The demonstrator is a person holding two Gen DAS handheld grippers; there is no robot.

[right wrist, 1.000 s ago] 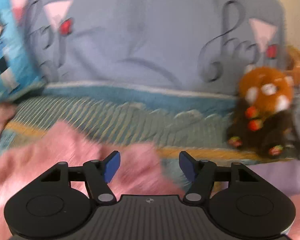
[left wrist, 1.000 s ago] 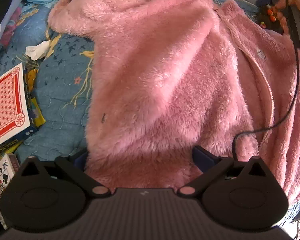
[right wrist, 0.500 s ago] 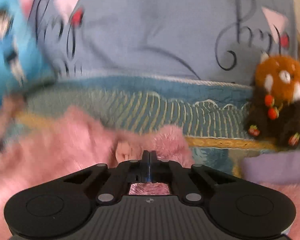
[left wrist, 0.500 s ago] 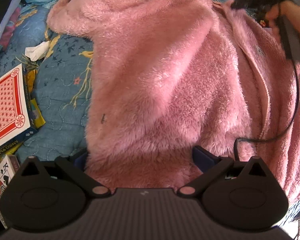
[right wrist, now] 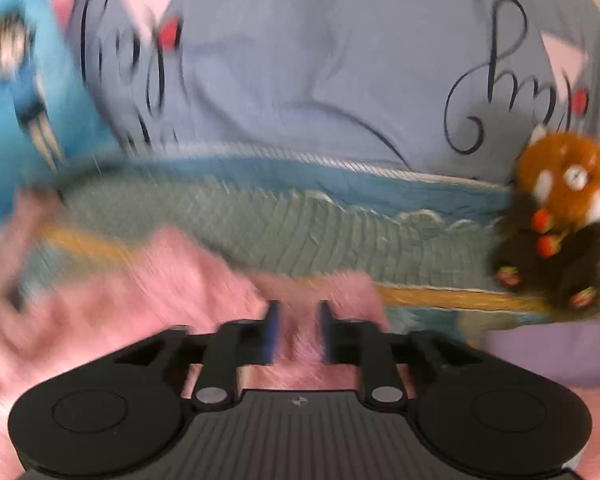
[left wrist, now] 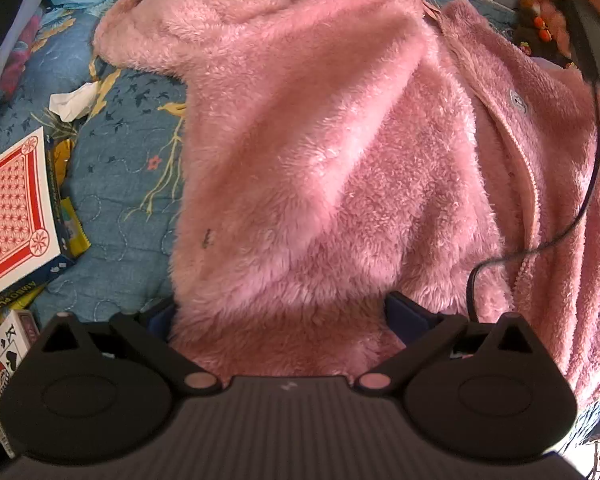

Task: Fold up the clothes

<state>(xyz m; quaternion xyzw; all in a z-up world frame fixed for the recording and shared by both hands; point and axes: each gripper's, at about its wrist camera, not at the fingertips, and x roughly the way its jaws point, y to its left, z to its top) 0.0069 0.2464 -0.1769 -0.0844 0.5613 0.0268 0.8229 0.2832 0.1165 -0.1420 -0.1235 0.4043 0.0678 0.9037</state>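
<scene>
Since the previous frame my right gripper has been reopening from fully closed; its blue pads are now standing narrowly apart with pink pile between them, though blur is hiding whether they press it. My left gripper is holding position, jaws spread wide astride the near hem of the fluffy pink fleece zip jacket, pads not pinching. That jacket is lying spread on the blue patterned quilt, beside a red-backed playing-card box. A brown plush toy is sitting past the collar.
</scene>
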